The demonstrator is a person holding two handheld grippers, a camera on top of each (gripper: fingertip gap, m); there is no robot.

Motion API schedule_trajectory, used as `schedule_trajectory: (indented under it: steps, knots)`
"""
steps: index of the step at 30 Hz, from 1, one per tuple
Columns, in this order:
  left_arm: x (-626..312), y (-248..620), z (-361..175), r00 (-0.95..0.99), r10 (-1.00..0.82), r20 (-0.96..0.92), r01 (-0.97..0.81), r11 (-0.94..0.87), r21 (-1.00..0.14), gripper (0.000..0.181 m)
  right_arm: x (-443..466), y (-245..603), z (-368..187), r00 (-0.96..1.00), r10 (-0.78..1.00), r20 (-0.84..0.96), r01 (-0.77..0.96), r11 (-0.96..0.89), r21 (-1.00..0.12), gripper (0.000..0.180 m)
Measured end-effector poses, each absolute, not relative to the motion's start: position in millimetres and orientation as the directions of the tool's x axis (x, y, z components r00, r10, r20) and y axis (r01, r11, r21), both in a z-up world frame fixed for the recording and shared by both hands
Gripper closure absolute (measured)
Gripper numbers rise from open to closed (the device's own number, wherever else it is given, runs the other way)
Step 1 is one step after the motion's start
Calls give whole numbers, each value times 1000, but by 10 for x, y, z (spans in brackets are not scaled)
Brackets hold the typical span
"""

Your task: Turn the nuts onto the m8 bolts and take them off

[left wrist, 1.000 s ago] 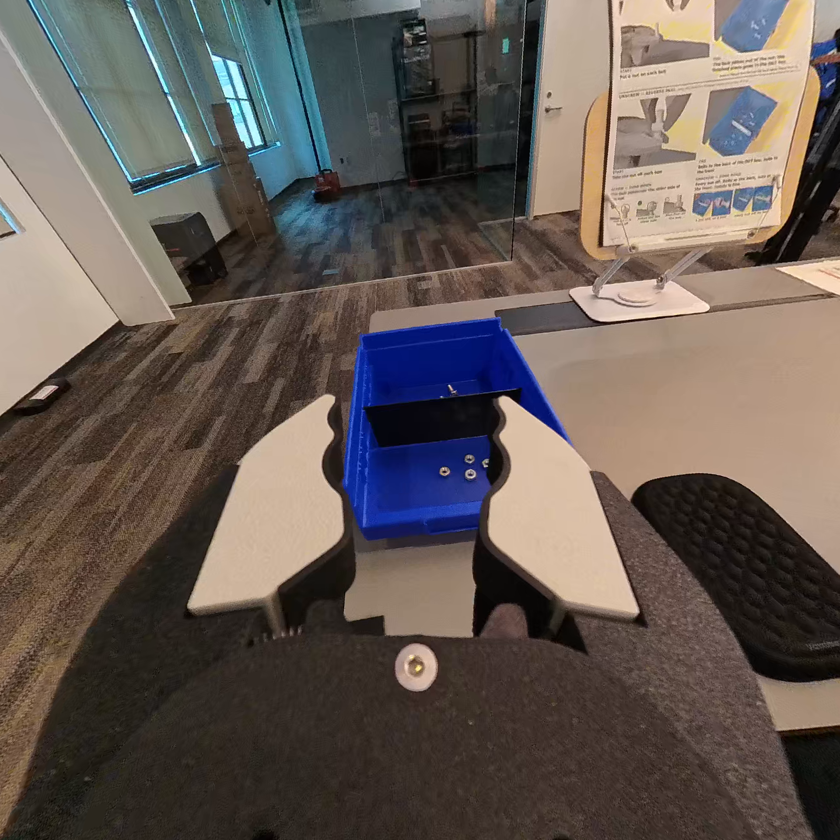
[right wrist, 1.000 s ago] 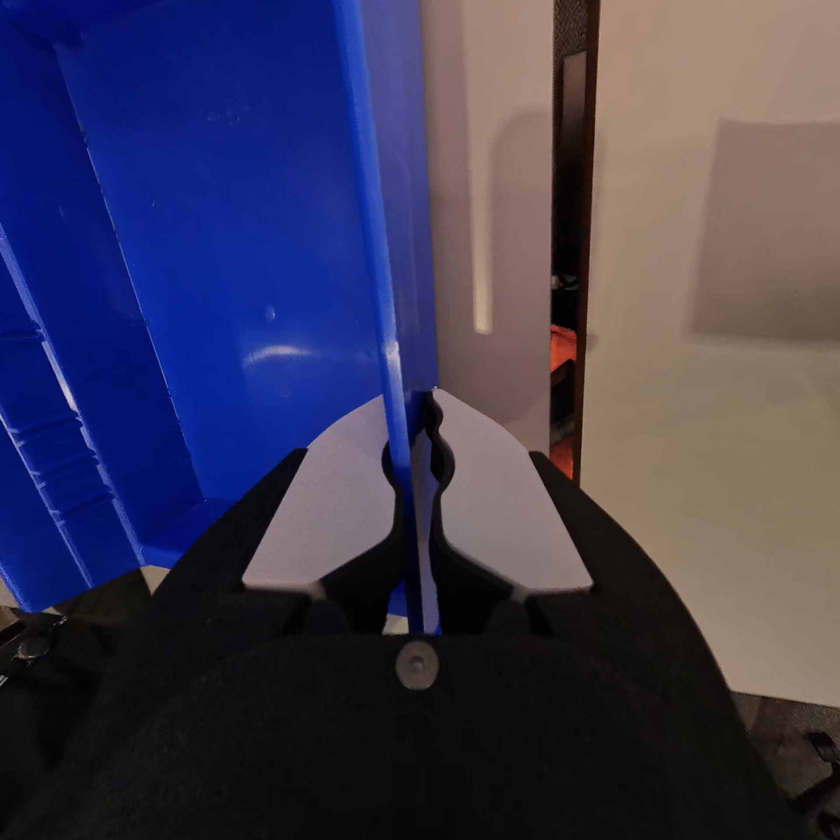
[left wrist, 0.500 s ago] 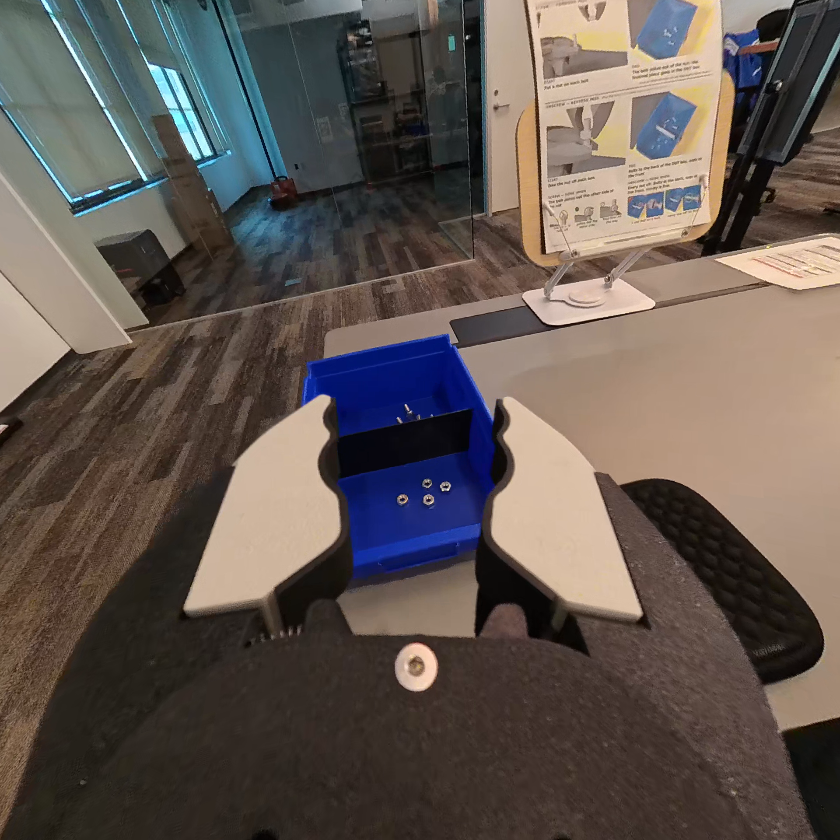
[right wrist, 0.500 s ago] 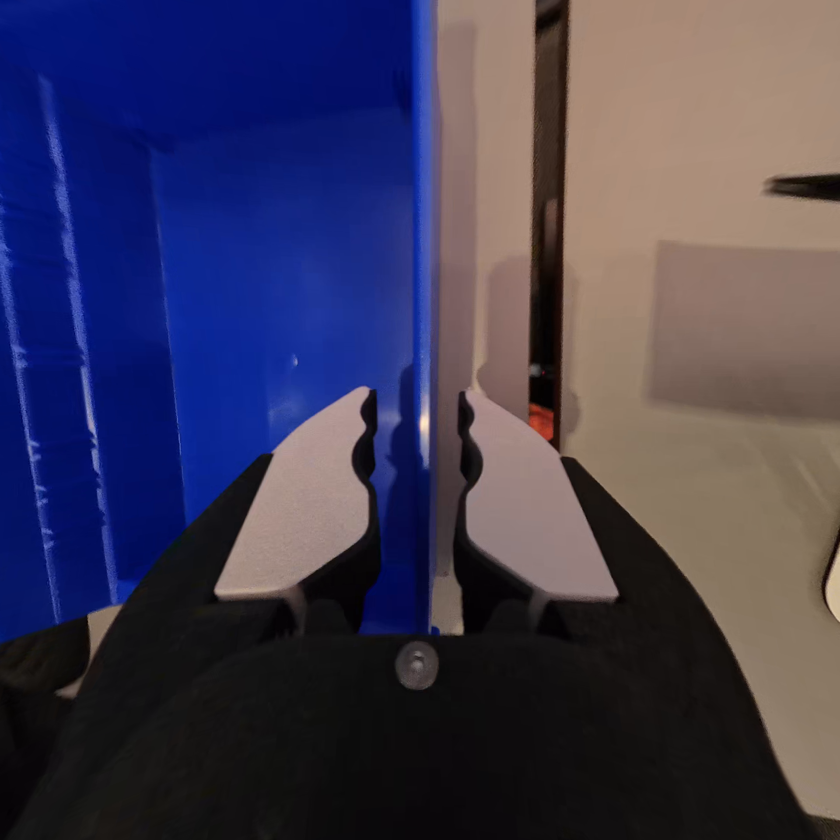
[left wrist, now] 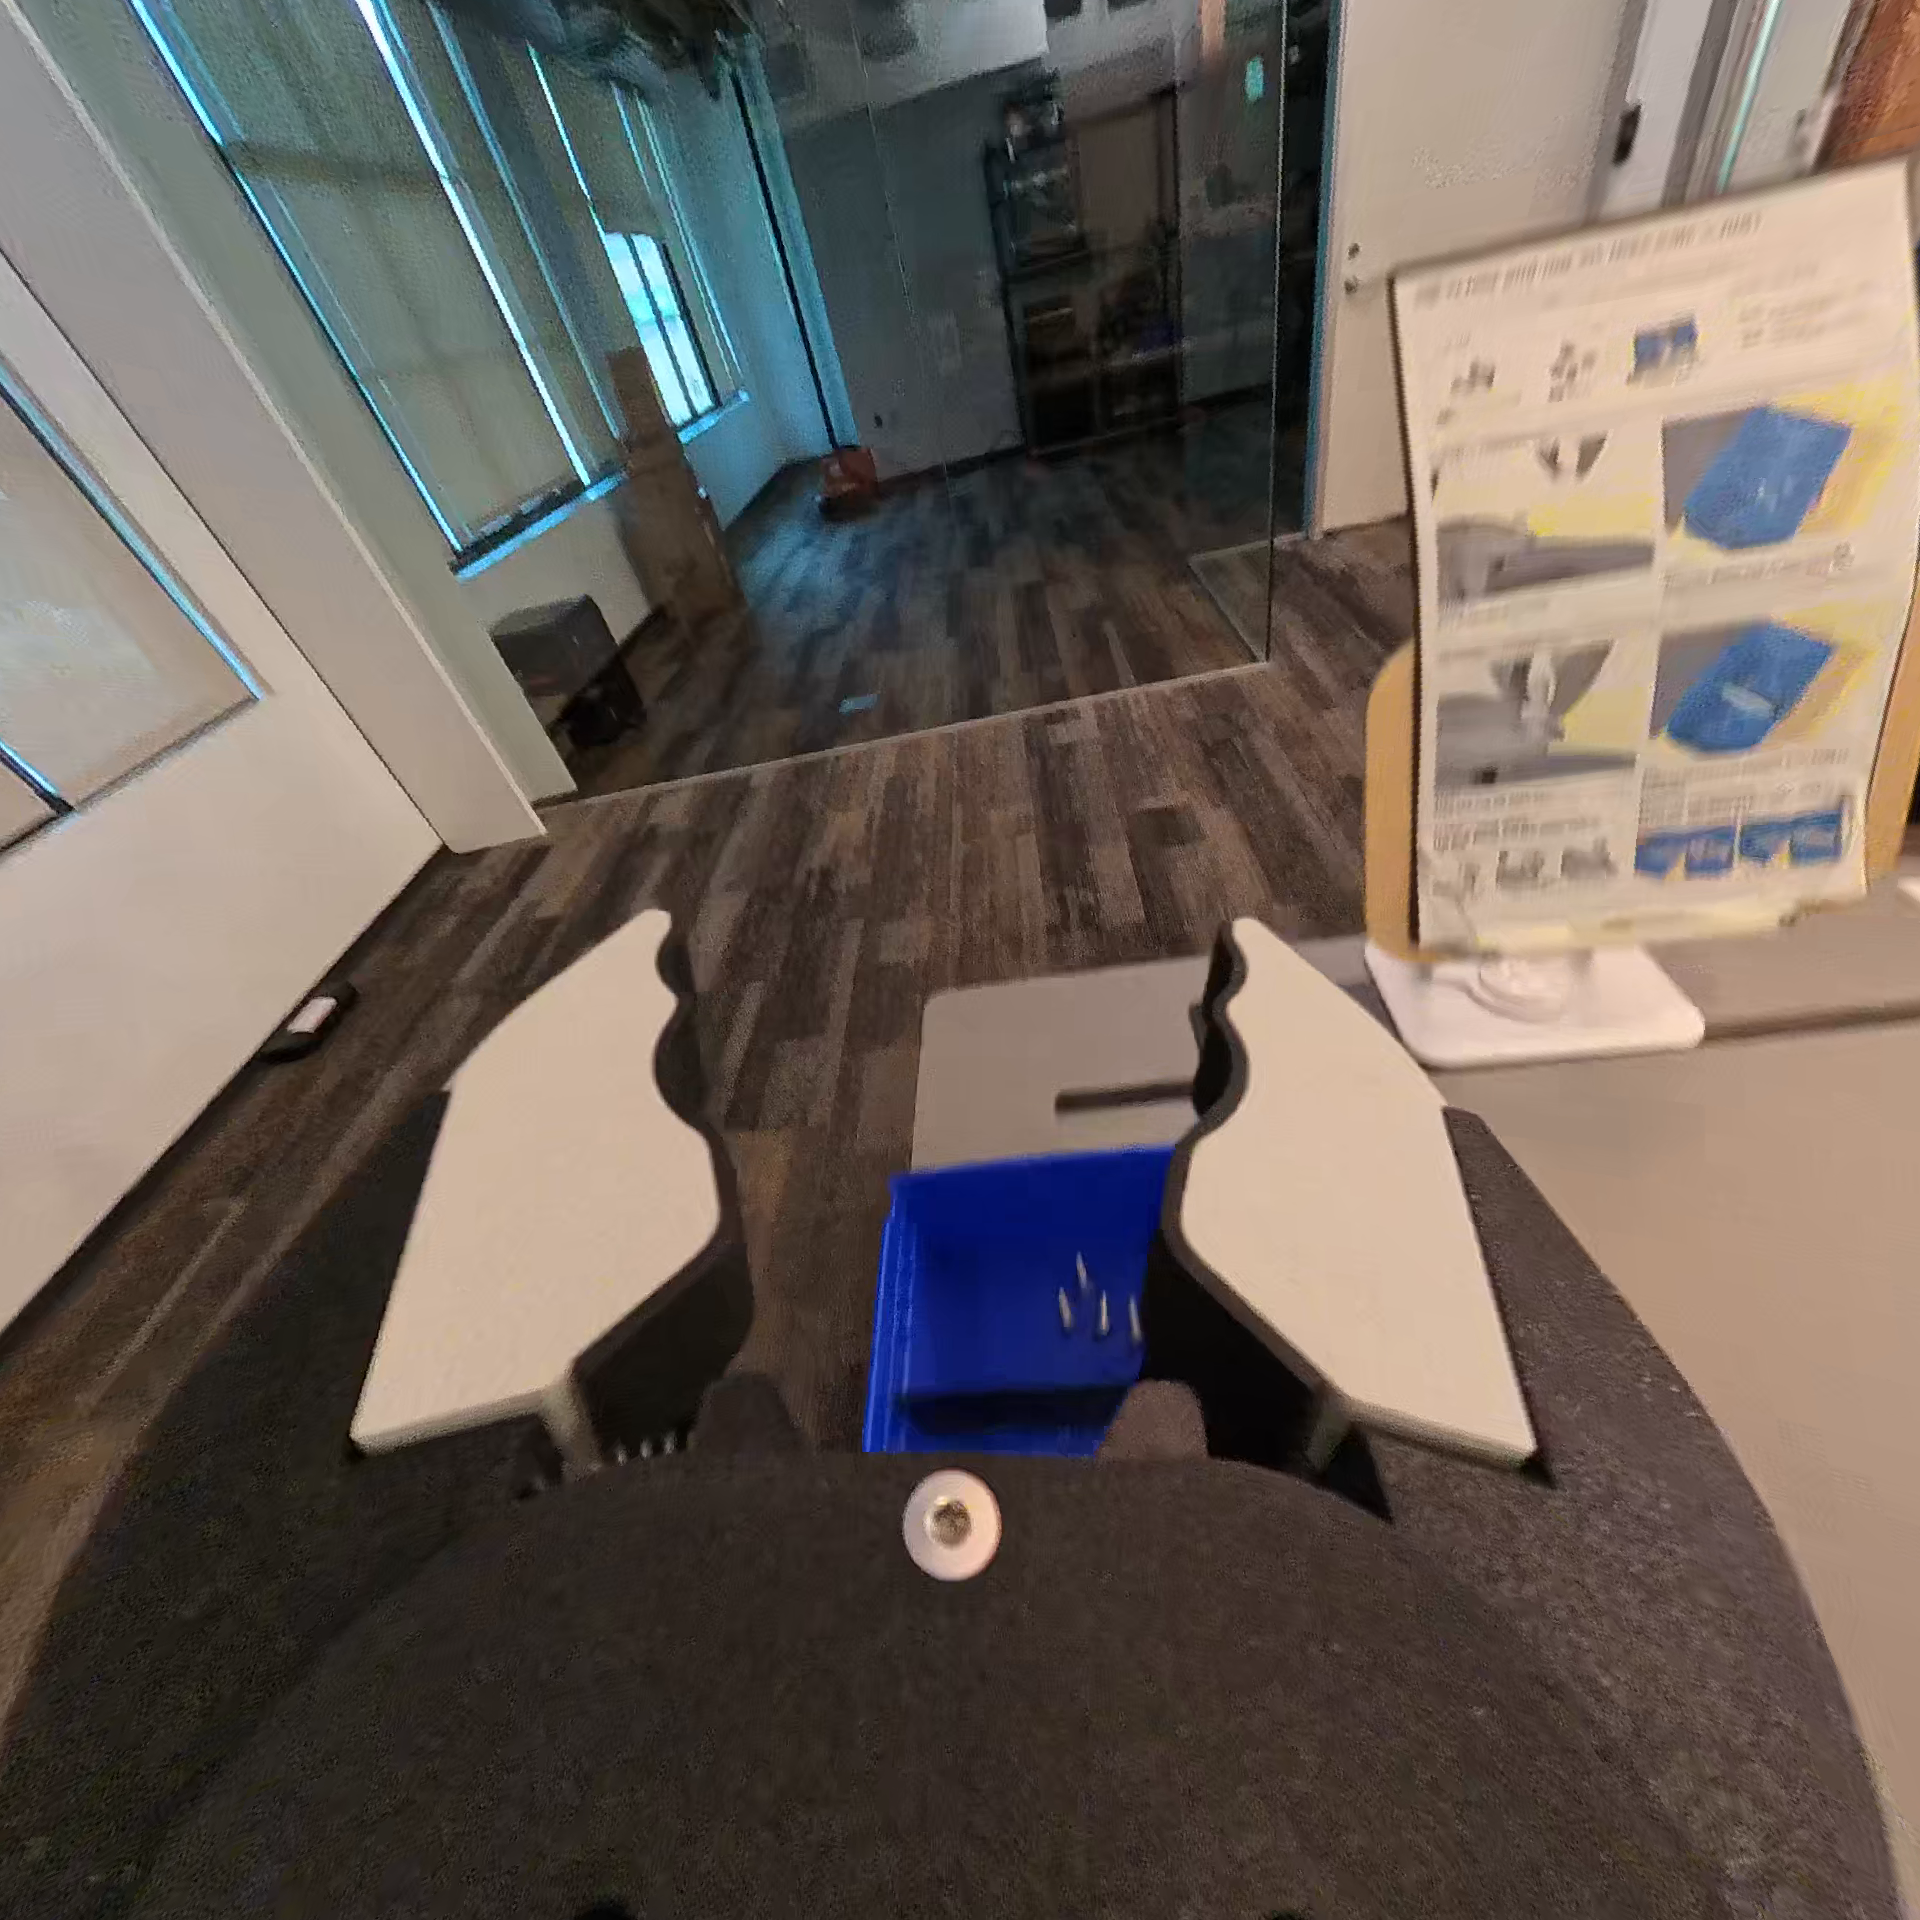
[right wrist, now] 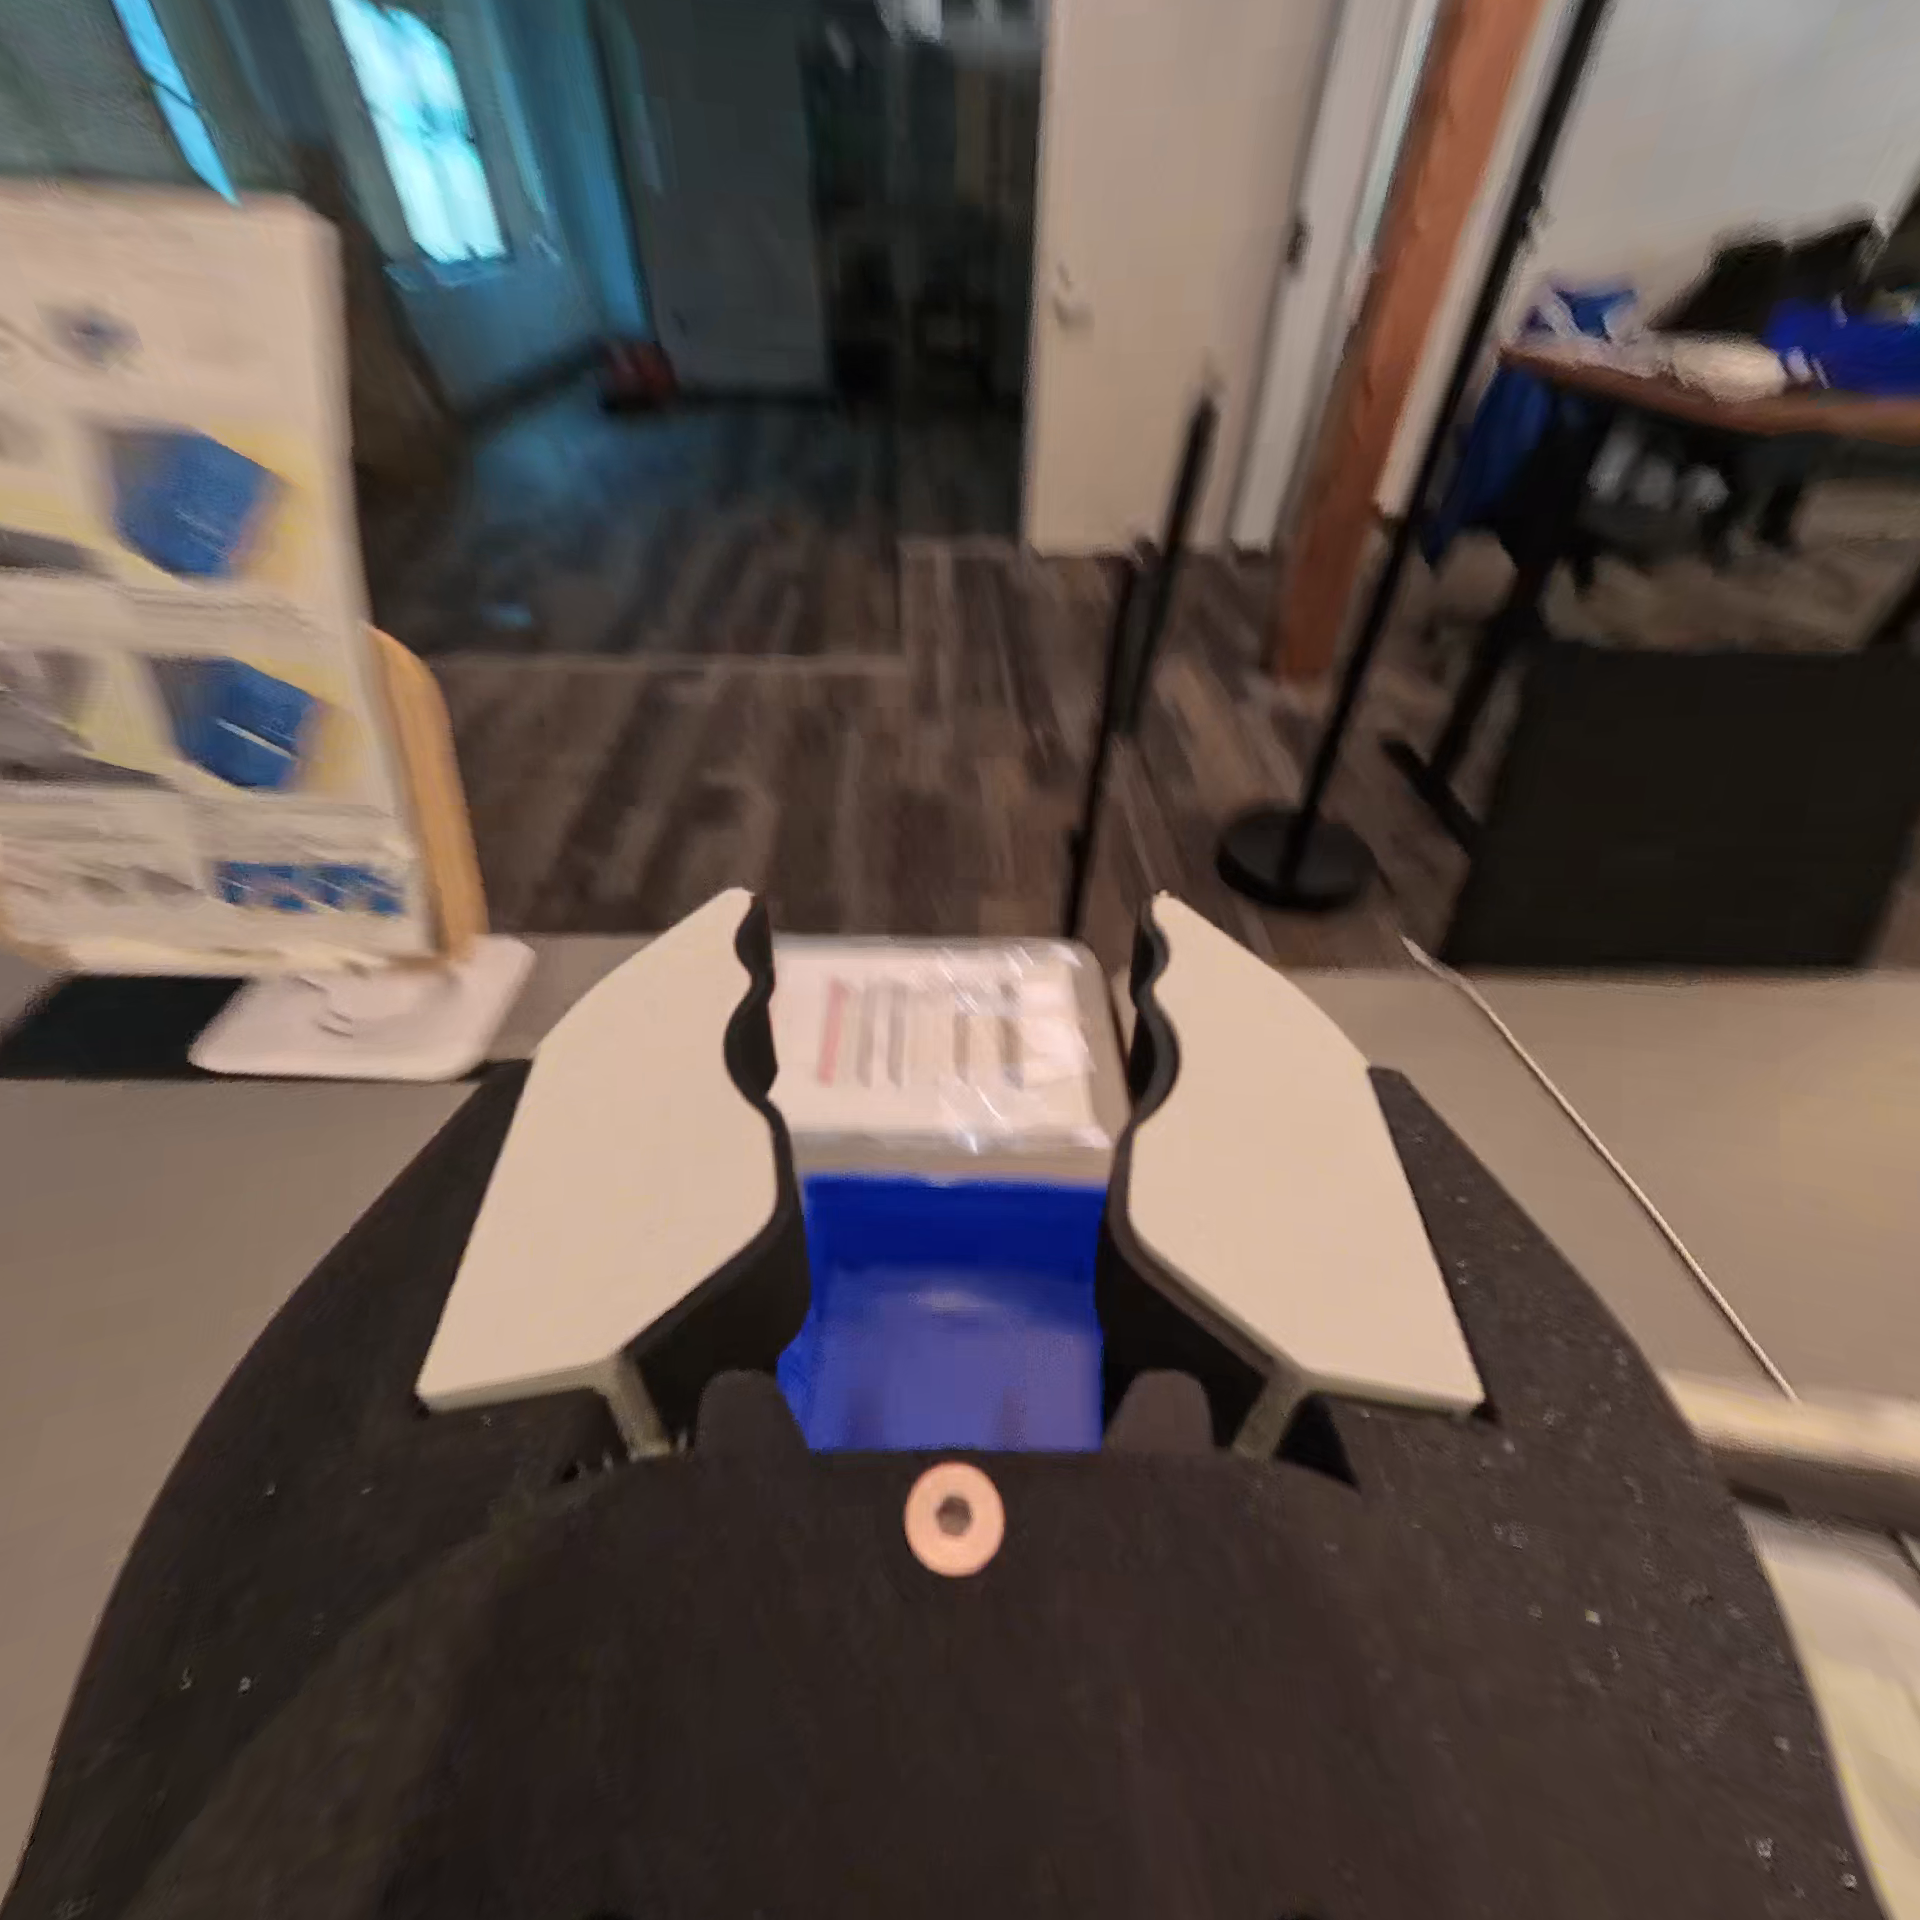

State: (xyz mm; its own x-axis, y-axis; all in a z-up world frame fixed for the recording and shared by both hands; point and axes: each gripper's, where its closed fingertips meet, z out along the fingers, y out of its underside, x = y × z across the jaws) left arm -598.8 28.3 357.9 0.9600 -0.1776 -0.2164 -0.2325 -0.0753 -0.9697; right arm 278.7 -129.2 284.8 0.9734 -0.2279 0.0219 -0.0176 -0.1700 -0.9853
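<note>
A blue bin stands at the left end of the grey table, low between my left fingers. Several small bolts stand up in its far part; the nuts are hidden behind my gripper body. My left gripper is open and empty, raised above and short of the bin. In the right wrist view a blue bin shows low between the fingers, blurred. My right gripper is open and empty, lifted clear of the bin wall.
An instruction sheet on a wooden stand with a white base stands at the back of the table; it also shows in the right wrist view. A plastic-covered sheet lies past the bin. A black floor stand is beyond the table. My hands' fingertips stand some 90 cm from each other.
My right gripper let go of the bin wall, opened wide and lifted away to face the room. My left gripper tilted up and came closer, so the bin dropped low in its view.
</note>
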Motion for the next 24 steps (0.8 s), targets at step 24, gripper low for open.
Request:
schedule_trajectory:
  steps: [24]
  knots:
    - [-2956, 1098, 53, 969, -236, -76, -166, -393, -905, 62, -646, 517, 193, 997, -50, 60, 36, -395, -918, 65]
